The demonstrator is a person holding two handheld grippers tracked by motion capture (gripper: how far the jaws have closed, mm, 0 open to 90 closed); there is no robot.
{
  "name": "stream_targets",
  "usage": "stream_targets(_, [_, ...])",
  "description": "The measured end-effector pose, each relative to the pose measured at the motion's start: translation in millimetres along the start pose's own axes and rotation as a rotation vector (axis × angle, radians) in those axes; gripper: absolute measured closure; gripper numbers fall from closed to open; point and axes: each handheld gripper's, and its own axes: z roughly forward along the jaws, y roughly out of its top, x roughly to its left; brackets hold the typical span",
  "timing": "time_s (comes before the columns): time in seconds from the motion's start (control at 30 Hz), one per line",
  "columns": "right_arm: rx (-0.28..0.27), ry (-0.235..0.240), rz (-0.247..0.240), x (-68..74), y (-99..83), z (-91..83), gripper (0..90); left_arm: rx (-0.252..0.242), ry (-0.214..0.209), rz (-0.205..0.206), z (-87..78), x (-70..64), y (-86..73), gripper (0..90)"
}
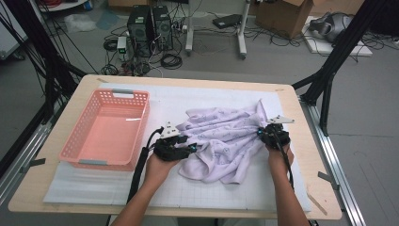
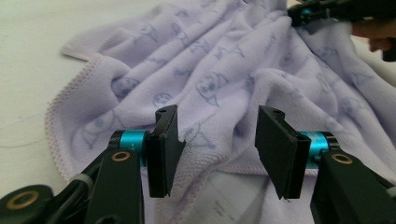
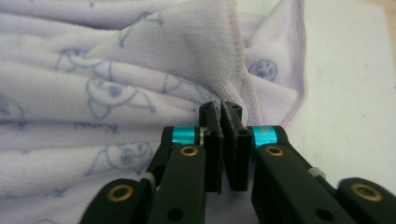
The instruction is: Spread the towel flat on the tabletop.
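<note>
A lilac towel (image 1: 226,141) with small blue drawings lay crumpled on the white mat (image 1: 197,96) in the middle of the table, to the right of a pink plastic basket (image 1: 106,129). The right gripper (image 3: 224,109) was closed tightly on a fold near the towel's stitched edge. The left gripper (image 2: 217,140) had its jaws wide apart, at the towel's left border, holding nothing.

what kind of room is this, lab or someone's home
Most likely a lab or workshop set up for recording, not a home. Computer towers and loose cables sit on the bare floor, black frame struts flank the wooden table, and cardboard boxes stand at the back.
</note>
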Motion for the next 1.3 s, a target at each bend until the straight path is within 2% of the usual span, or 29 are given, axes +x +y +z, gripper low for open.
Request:
stream_targets(0.07, [-0.006,0.004,0.002,0.7,-0.7,-3.9,74.8,0.011,-0.035,0.005,1.1,-4.6,-2.6,49.7])
stream_targets(0.13, [-0.037,0.026,-0.003,2.7,-1.9,-12.1,68.0,0.039,-0.07,0.01,3.7,-10.2,-5.5,49.4])
stream_targets(0.23, [-0.093,0.053,-0.006,5.8,-6.0,-30.6,64.9,0.074,-0.116,0.031,9.7,-19.8,-7.5,48.5])
stream_targets(0.33, [-0.143,0.076,-0.026,9.9,-12.1,-51.5,63.7,0.095,-0.142,0.039,16.5,-28.8,-7.3,43.8])
stream_targets(0.4, [-0.17,0.091,-0.035,12.4,-17.0,-64.8,63.2,0.122,-0.152,0.063,22.1,-37.9,-7.8,39.2])
stream_targets(0.5, [-0.188,0.117,-0.049,15.1,-26.8,-79.8,62.8,0.142,-0.134,0.12,29.4,-51.1,-9.1,36.5])
stream_targets(0.53, [-0.183,0.125,-0.055,16.3,-31.1,-83.3,62.7,0.138,-0.123,0.126,31.8,-55.0,-9.5,35.5])
stream_targets(0.6, [-0.171,0.146,-0.07,17.8,-39.0,-86.2,62.5,0.146,-0.094,0.168,36.7,-61.0,-9.9,38.5])
stream_targets(0.63, [-0.161,0.157,-0.074,18.5,-42.4,-87.0,62.5,0.151,-0.067,0.19,39.1,-64.5,-10.5,43.0])
stream_targets(0.7, [-0.145,0.175,-0.069,17.8,-46.9,-87.5,62.0,0.147,-0.02,0.24,41.1,-68.7,-10.5,62.9])
stream_targets(0.73, [-0.142,0.183,-0.058,17.4,-48.2,-87.6,61.9,0.142,-0.033,0.234,41.3,-66.8,-9.4,74.3])
stream_targets(0.77, [-0.138,0.19,-0.052,17.3,-49.4,-87.6,61.8,0.139,-0.032,0.209,41.4,-63.2,-8.1,77.1])
stream_targets(0.9, [-0.105,0.219,-0.056,17.6,-53.3,-84.9,61.8,0.076,-0.002,0.075,33.3,-38.2,-2.1,78.5])
stream_targets(1.0, [-0.072,0.244,-0.049,19.9,-55.5,-80.8,57.6,0.016,0.047,-0.011,22.6,-15.9,2.3,78.6])
stream_targets(1.1, [-0.053,0.303,-0.068,29.6,-55.3,-75.3,53.4,-0.019,0.095,-0.058,13.7,1.3,6.1,78.7])
stream_targets(1.2, [-0.011,0.331,-0.108,44.7,-53.7,-67.6,52.4,-0.034,0.175,-0.063,8.5,14.4,9.2,79.2])
stream_targets(1.3, [0.028,0.319,-0.15,59.2,-52.9,-59.2,49.8,-0.028,0.219,-0.066,10.1,23.3,8.0,79.2])
